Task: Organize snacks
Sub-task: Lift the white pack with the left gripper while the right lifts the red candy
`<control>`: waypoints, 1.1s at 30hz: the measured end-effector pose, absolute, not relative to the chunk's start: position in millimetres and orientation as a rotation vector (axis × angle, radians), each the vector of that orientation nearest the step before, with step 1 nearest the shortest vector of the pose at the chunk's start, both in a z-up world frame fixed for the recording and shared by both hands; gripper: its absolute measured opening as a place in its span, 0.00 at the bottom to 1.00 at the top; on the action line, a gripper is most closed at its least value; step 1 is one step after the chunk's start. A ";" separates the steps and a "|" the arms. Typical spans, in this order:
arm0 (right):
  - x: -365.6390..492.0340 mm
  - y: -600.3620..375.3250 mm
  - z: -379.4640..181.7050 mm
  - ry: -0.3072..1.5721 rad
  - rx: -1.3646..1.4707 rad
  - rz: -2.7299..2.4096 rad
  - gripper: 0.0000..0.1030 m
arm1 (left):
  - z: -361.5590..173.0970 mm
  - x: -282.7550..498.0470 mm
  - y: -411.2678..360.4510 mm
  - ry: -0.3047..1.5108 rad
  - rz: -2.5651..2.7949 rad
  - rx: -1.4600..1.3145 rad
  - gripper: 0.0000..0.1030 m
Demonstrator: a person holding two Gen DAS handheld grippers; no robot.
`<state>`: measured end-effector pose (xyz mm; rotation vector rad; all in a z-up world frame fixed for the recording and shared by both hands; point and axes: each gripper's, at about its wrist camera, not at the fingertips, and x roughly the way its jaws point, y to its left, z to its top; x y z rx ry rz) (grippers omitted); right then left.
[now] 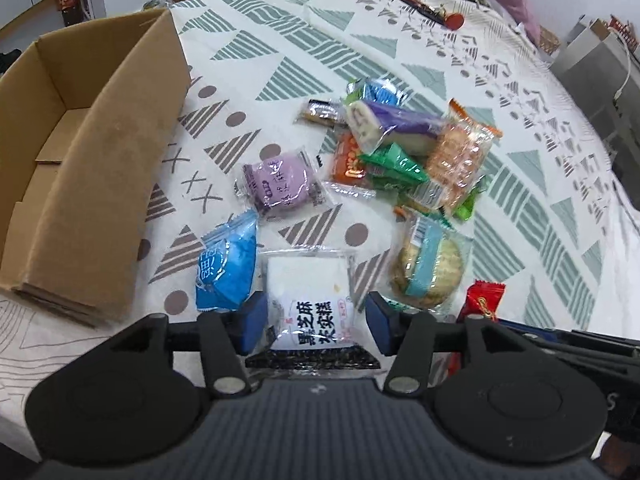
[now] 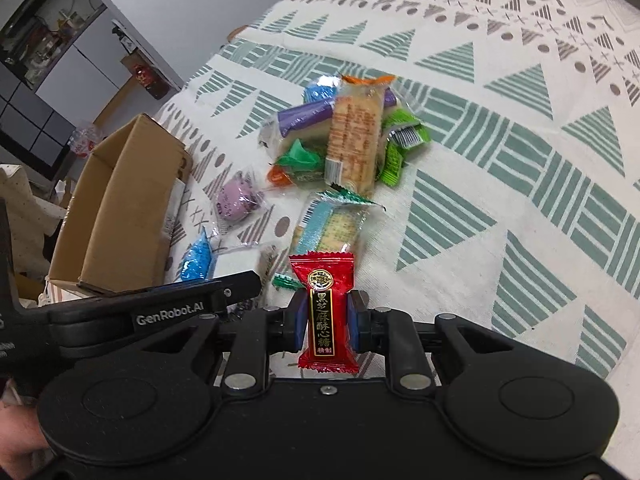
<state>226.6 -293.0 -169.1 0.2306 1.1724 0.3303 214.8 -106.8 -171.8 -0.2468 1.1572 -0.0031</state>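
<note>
My right gripper [image 2: 328, 322] was clamped on a red candy [image 2: 327, 312], held upright between its blue pads. My left gripper [image 1: 313, 322] stood wide, its pads either side of a white cake packet [image 1: 310, 304] on the tablecloth [image 1: 520, 200]; contact could not be confirmed. Just beside that packet lay a blue pouch [image 1: 228, 270] and a round cracker pack [image 1: 428, 270]. Beyond them sat a purple bun [image 1: 280, 182], then the heaped snack pile [image 1: 412, 148]. The open cardboard box [image 1: 80, 160] stood left of the snacks, nothing visible inside it.
</note>
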 end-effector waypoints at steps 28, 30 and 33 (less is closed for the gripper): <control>224.3 -281.2 -172.4 1.189 0.154 0.329 0.20 | -141.3 194.6 -91.5 1.091 -0.006 -0.254 0.43; 223.0 -279.3 -163.5 1.148 0.158 0.339 0.20 | -132.7 191.5 -87.7 1.074 -0.004 -0.258 0.43; 220.6 -277.6 -148.5 1.072 0.187 0.372 0.20 | -117.7 187.1 -80.5 1.041 0.001 -0.263 0.43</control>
